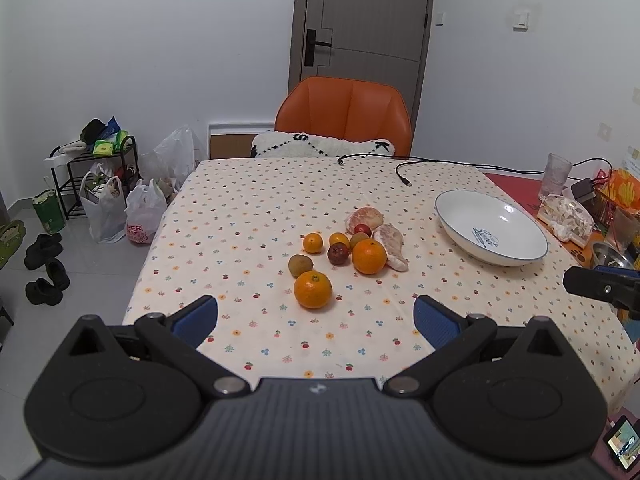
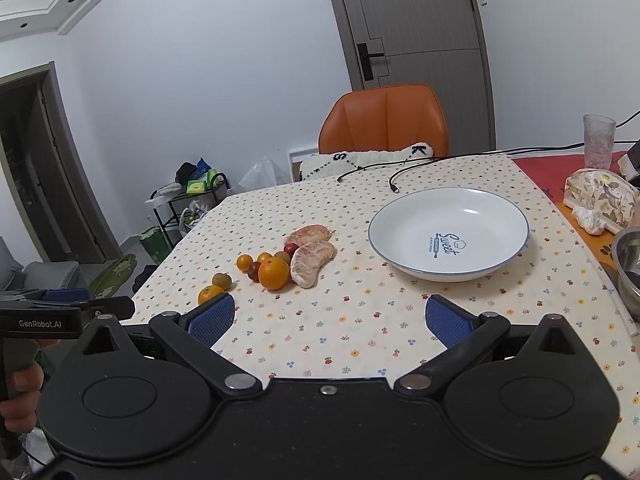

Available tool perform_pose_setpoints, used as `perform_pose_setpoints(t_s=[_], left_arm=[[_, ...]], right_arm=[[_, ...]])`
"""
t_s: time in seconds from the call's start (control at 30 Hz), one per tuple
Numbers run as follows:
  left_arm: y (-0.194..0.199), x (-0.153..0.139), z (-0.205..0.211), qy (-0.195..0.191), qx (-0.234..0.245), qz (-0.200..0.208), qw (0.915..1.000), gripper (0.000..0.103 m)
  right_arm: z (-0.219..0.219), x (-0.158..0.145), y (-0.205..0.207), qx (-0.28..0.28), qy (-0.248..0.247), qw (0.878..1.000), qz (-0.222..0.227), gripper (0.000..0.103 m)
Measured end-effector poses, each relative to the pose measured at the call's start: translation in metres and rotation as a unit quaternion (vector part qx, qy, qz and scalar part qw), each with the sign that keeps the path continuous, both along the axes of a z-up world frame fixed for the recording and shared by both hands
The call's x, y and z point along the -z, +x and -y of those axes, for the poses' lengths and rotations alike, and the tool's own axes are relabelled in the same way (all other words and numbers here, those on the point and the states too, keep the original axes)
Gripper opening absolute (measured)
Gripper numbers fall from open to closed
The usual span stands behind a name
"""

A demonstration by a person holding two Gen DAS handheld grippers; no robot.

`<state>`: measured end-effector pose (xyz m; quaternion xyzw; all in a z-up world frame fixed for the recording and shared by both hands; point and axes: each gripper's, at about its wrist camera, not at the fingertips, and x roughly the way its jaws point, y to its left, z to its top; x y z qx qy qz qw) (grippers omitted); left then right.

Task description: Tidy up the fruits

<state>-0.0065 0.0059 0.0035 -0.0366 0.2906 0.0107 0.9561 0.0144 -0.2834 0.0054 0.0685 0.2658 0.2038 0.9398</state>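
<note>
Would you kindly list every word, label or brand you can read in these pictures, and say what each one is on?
"Sweet": inside the white bowl; the small print beside it is too small to read.
"GenRobot.AI": on the side of the left tool, seen from the right wrist camera.
"S" and "K": on the white cushion.
"PER": partial red print on a plastic bag on the floor.
</note>
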Motion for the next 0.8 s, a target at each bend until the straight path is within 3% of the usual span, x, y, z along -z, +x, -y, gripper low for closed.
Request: perform_pose_setpoints(t_s=[0.8], left_arm=[[0.023, 0.014, -0.001, -0.007, -0.007, 0.005, 0.9999, 0.103]], right_arm=[[-0.003, 0.017, 0.022, -0.012, 0.008, 1.0, -0.012, 0.103]])
